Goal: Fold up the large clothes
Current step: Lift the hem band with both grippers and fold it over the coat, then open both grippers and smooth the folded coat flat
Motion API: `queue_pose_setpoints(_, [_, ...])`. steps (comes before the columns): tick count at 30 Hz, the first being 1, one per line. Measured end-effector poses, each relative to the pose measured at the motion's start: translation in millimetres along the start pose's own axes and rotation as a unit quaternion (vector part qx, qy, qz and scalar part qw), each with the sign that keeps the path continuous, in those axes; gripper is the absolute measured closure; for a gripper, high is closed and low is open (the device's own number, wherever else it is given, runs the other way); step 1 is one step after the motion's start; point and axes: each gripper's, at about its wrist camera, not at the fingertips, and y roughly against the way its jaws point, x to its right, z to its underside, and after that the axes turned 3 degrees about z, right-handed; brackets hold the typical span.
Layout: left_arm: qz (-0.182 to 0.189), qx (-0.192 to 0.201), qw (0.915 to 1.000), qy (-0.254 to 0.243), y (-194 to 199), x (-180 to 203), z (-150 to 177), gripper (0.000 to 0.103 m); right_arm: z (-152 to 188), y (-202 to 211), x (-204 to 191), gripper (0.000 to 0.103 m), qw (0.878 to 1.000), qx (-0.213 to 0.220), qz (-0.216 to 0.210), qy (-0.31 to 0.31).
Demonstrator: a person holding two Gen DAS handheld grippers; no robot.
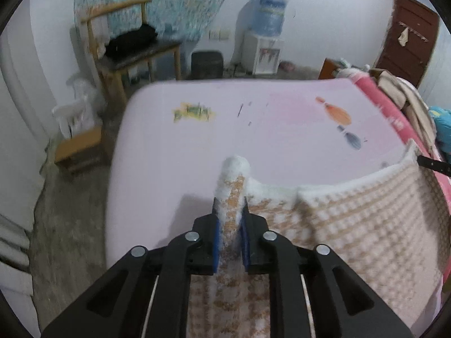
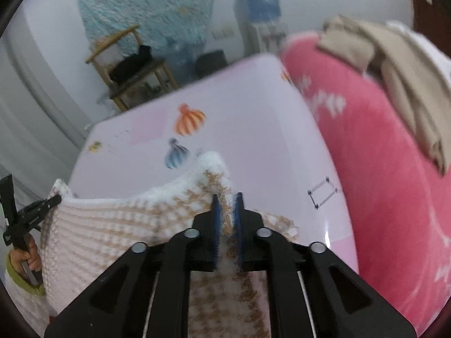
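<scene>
Black left gripper (image 1: 229, 214) pinches a corner of the checked orange-and-white blanket (image 1: 366, 225) between blue pads — the cloth hangs stretched rightward above a lilac bed (image 1: 253, 129). Right gripper (image 2: 227, 211) pinches the opposite corner. Beside it lies a pink quilt (image 2: 380, 183) with beige clothes (image 2: 400, 64) on top.

A lived-in home bedroom is showing here: a bed in a pale lilac printed sheet (image 1: 197, 146), a wooden armchair (image 1: 124, 45), a white water dispenser (image 1: 263, 53) and a brown panelled door (image 1: 408, 33).
</scene>
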Motion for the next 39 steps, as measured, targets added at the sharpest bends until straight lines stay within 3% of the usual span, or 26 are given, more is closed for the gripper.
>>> queue_pose_setpoints(2, [0.006,0.001,0.9998,0.018,-0.5,-6.4,3.9,0.077,1.6,-6.4,15.4,0.062,0.999,-0.008,-0.010,-0.032])
queue_pose_setpoints(5, [0.020,0.001,0.9981,0.058,9.3,-20.5,7.1,0.064,4.8,-5.2,42.5,0.057,0.994,-0.010,-0.060,-0.091])
queue_pose_setpoints(7, [0.027,0.012,0.9965,0.078,16.9,-26.0,8.1,0.061,5.6,2.2,49.6,0.049,0.993,-0.001,-0.060,-0.104])
queue_pose_setpoints(10, [0.032,0.039,0.9925,0.111,34.3,-37.4,5.2,0.059,5.9,20.7,56.8,0.047,0.992,0.031,-0.031,-0.119])
queue_pose_setpoints(13, [0.045,0.065,0.9912,0.106,51.7,-29.5,2.1,0.059,0.5,34.8,49.1,0.047,0.992,0.056,-0.020,-0.109])
queue_pose_setpoints(15, [0.069,0.061,0.9923,0.083,53.0,-13.4,-1.3,0.059,-3.1,34.2,25.5,0.047,0.996,0.059,-0.028,-0.067])
queue_pose_setpoints(17, [0.080,0.029,0.9946,0.059,39.1,7.1,-3.0,0.058,-7.3,22.9,-5.8,0.048,0.998,0.046,-0.034,-0.020])
queue_pose_setpoints(20, [0.053,-0.021,0.9974,0.044,7.1,22.9,0.4,0.055,-6.3,-6.6,-36.6,0.048,0.999,-0.004,-0.040,0.021])
queue_pose_setpoints(22, [0.049,-0.021,0.9967,0.062,-2.5,17.6,3.6,0.055,-6.2,-22.1,-30.5,0.052,0.999,-0.028,-0.025,0.007])
queue_pose_setpoints(23, [0.050,-0.017,0.9957,0.076,-2.6,12.8,4.3,0.055,-9.0,-26.7,-25.4,0.059,0.999,-0.033,-0.017,-0.004])
queue_pose_setpoints(25, [0.063,-0.009,0.9919,0.109,5.1,0.7,4.8,0.055,-11.2,-21.9,-6.4,0.058,0.999,-0.030,0.004,-0.043])
queue_pose_setpoints(26, [0.057,-0.001,0.9919,0.113,13.6,-2.3,4.8,0.055,-11.2,-15.0,-2.4,0.052,0.998,-0.023,0.024,-0.052])
queue_pose_setpoints(27, [0.041,0.006,0.9933,0.108,20.4,-3.0,4.7,0.052,-10.5,-2.6,3.2,0.051,0.997,-0.006,0.047,-0.055])
queue_pose_setpoints(29, [0.020,0.024,0.9952,0.092,41.2,-1.4,7.1,0.051,-5.3,14.3,4.9,0.051,0.997,0.011,0.055,-0.051])
queue_pose_setpoints(34, [0.056,0.033,0.9968,0.046,83.1,22.8,34.6,0.046,42.6,72.9,-20.5,0.044,0.999,0.037,0.020,0.006])
queue_pose_setpoints(39, [0.076,0.001,0.9969,-0.019,105.5,61.4,97.4,0.042,112.5,98.2,-55.9,0.042,0.997,0.019,0.004,0.071])
